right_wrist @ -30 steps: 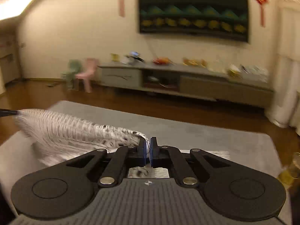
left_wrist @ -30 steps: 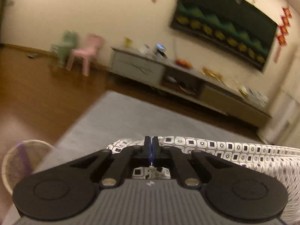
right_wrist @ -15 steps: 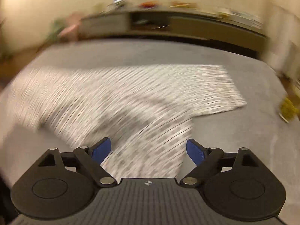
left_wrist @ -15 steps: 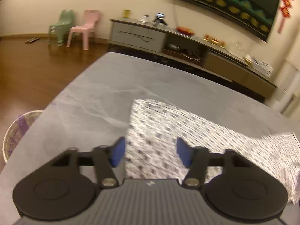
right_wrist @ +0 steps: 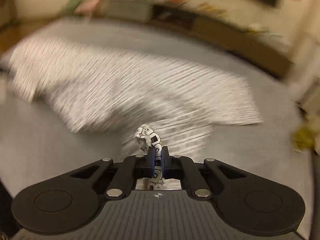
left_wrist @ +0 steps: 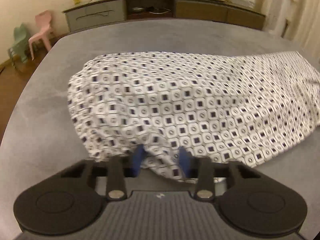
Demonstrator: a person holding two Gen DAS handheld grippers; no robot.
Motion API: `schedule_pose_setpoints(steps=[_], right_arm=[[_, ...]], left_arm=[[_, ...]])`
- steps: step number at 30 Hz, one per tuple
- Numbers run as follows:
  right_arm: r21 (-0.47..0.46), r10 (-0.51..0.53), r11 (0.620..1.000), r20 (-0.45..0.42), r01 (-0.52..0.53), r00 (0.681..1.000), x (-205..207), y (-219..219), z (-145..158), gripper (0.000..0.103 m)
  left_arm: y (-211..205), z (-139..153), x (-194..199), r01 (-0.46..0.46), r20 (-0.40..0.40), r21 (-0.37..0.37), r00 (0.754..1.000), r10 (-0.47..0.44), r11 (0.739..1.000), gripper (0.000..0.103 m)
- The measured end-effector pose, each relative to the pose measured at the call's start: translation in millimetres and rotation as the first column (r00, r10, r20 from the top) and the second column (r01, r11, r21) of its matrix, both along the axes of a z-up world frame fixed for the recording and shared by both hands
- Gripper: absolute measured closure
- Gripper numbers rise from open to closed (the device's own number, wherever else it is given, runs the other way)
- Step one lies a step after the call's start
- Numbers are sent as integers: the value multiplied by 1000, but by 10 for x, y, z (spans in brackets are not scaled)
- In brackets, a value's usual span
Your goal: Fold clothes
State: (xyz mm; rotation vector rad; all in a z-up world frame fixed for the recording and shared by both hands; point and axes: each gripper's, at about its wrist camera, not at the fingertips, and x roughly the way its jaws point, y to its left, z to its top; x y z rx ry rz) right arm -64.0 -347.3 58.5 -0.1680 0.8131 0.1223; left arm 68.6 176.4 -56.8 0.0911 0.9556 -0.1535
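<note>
A white garment (left_wrist: 190,100) printed with small dark squares lies spread over the grey table (left_wrist: 50,104). My left gripper (left_wrist: 161,158) is low at the garment's near edge. Its jaws are closing, a hump of cloth sits between the blue pads (left_wrist: 138,158), and a gap remains between them. In the right wrist view the garment (right_wrist: 130,84) is motion-blurred. My right gripper (right_wrist: 158,154) is shut on a bunched fold of its near edge, which sticks up above the fingertips.
A long low cabinet (left_wrist: 160,10) with small items on top runs along the far wall. A pink chair (left_wrist: 41,32) and a green chair (left_wrist: 19,40) stand on the wooden floor at the left. A blurred yellowish thing (right_wrist: 302,138) sits beyond the table (right_wrist: 50,150) at the right.
Both grippers let go of the raised garment, opened wide and dropped toward the table. The garment now lies flat. The right has shut on its near edge; the left pads have narrowed around cloth.
</note>
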Motion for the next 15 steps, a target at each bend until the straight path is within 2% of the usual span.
schedule_pose_setpoints(steps=[1, 3, 4, 7, 9, 10, 11, 12, 13, 14, 15], right_arm=[[27, -67, 997, 24, 66, 997, -61, -245, 111, 99], [94, -206, 975, 59, 200, 977, -182, -743, 298, 99], [144, -282, 952, 57, 272, 958, -240, -1005, 329, 99], [286, -486, 834, -21, 471, 874, -351, -1617, 148, 98], [309, -593, 749, -80, 586, 801, -403, -1879, -64, 97], [311, -630, 716, -100, 626, 770, -429, -1959, -160, 93], [318, -650, 694, -111, 646, 752, -457, -1993, -225, 91], [329, -661, 679, -114, 656, 742, -487, -1986, -280, 82], [335, -659, 680, -110, 652, 744, -510, -1948, -312, 70], [333, -633, 707, -98, 624, 768, -519, -1858, -308, 62], [320, -591, 747, -84, 584, 802, -509, -1736, -290, 47]], left_arm=[[37, 6, 4, -17, 2, -8, 1000, 18, 1000, 92], [96, 35, 10, -53, 7, -26, 999, 53, 998, 95], [116, 46, 12, -68, 12, -27, 998, 68, 997, 96], [149, 76, 0, -92, 19, -31, 996, 93, 995, 96], [178, 125, -43, -112, 30, -38, 993, 113, 993, 95], [202, 165, -72, -127, 39, -46, 991, 129, 991, 90], [243, 219, -102, -149, 51, -62, 987, 153, 987, 84], [292, 271, -135, -175, 61, -82, 982, 180, 981, 82], [367, 311, -175, -208, 66, -109, 974, 215, 972, 70], [457, 343, -218, -243, 68, -141, 965, 254, 960, 45], [542, 366, -255, -278, 69, -171, 954, 293, 945, 33]])
